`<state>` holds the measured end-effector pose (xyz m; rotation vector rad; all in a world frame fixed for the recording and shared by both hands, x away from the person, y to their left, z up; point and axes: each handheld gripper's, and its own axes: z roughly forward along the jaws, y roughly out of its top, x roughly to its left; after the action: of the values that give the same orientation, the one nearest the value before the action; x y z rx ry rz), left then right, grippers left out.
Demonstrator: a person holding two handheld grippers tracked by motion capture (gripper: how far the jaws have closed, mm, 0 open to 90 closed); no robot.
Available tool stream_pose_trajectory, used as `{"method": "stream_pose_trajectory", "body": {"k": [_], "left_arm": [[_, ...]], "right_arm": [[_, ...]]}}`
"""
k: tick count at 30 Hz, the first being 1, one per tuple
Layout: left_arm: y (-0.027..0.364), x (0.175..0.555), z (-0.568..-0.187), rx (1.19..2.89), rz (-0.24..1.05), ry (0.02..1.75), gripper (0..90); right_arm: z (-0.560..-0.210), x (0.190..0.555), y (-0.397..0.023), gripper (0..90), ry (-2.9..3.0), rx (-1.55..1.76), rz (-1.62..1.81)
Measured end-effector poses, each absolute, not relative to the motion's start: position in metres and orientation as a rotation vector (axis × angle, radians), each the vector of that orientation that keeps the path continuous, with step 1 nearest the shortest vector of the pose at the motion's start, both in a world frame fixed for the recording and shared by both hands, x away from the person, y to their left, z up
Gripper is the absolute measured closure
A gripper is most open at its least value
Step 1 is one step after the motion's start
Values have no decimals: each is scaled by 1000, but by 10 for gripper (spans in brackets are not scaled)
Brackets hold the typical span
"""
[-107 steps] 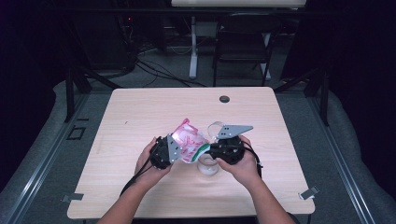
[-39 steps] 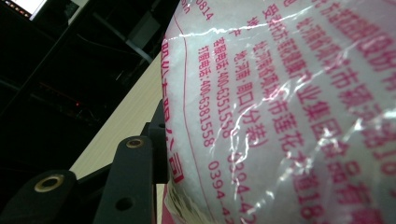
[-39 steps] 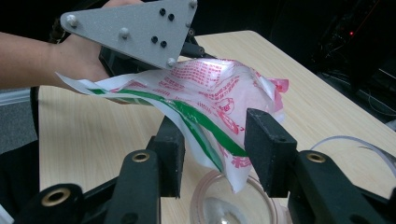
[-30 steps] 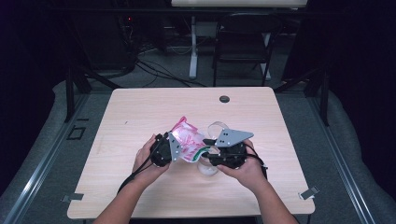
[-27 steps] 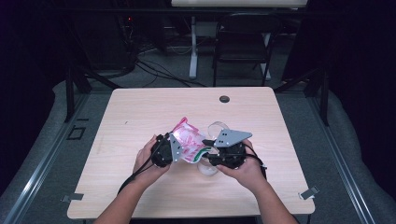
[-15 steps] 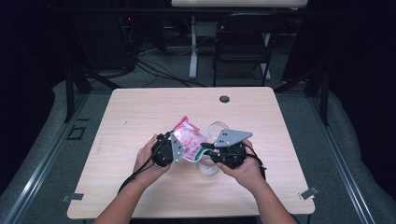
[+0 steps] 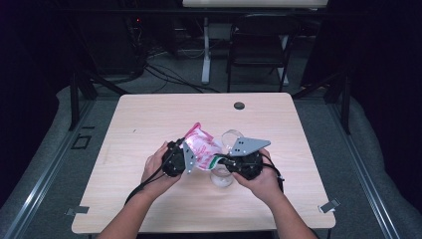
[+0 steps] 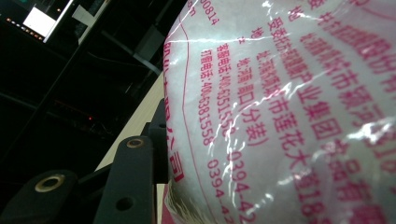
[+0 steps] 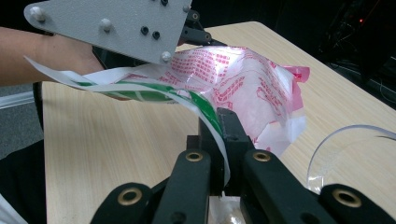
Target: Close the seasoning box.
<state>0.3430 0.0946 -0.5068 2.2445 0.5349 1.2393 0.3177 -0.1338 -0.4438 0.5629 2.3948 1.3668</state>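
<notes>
The pink-printed plastic bag (image 7: 201, 149) is held above the wooden surface (image 7: 149, 124), over a clear glass (image 7: 226, 149). The left gripper (image 7: 175, 158) has its fingers clamped on the bag's filled body. The right gripper (image 9: 219, 154) has just been closing; its fingers are pressed together on the bag's green-striped edge (image 9: 205, 109). To open the bag cleanly, pull the edge steadily away from the body, keeping the opening over the glass. A chair (image 7: 259, 45) and cables stand in the dark room beyond.
</notes>
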Motion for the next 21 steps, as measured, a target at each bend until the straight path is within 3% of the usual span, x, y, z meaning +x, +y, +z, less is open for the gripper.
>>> {"method": "stream_pose_trajectory", "body": {"k": [21], "left_arm": [[94, 343, -503, 2252, 1338, 471, 587]], "right_arm": [[-448, 321, -136, 900, 2411, 590, 1393]]}}
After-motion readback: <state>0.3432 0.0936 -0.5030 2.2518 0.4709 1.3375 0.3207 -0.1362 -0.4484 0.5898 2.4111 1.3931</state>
